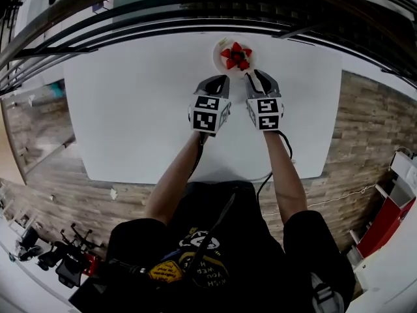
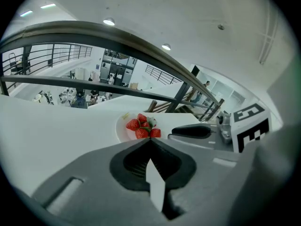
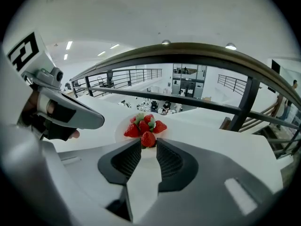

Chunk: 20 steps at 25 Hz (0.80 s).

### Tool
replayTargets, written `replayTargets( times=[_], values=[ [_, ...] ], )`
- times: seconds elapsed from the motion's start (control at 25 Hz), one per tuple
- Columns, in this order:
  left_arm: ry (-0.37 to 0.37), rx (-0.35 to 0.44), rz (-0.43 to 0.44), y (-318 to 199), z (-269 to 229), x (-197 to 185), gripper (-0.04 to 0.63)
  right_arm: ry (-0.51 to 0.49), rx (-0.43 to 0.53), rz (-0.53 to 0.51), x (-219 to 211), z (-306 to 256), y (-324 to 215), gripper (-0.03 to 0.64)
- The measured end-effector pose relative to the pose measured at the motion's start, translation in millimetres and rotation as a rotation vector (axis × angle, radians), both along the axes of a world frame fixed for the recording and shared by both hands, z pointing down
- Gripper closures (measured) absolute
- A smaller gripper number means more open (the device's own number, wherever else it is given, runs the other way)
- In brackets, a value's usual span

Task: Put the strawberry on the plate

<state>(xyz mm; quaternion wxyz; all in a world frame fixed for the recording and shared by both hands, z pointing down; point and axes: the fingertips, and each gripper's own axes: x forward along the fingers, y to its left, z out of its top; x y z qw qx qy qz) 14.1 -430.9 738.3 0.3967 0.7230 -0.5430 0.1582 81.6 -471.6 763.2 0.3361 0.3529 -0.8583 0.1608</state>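
A small white plate [image 1: 218,49] at the table's far edge holds a pile of several red strawberries [image 1: 236,56]. My right gripper [image 1: 251,74] stands just short of the plate's near rim, its jaws apart. In the right gripper view the nearest strawberry [image 3: 148,138] shows in the gap at the tips of that gripper [image 3: 148,142], lying with the others on the plate [image 3: 120,129]; the pads do not grip it. My left gripper [image 1: 223,77] hovers beside the plate's left side, shut and empty, its tips [image 2: 150,139] meeting below the strawberries [image 2: 142,127].
The white table [image 1: 130,109] carries nothing else in view. A dark railing [image 1: 195,8] runs just beyond its far edge, close behind the plate. Wooden floor [image 1: 365,122] lies on both sides. The two grippers sit close side by side.
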Motion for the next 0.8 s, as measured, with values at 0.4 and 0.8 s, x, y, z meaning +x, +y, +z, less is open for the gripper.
replayTargets(
  times=[0.4,0.8],
  values=[
    [-0.037,0.084,0.001,20.7,-49.6,3.5,0.591,-0.079,0.084,0.07,26.1,-65.8,28.4,0.572],
    [-0.067,0.17,0.013,62.1,-111.5,23.2,0.591,-0.18,0.141,0.147,54.0,-128.3,79.3,0.613]
  ],
)
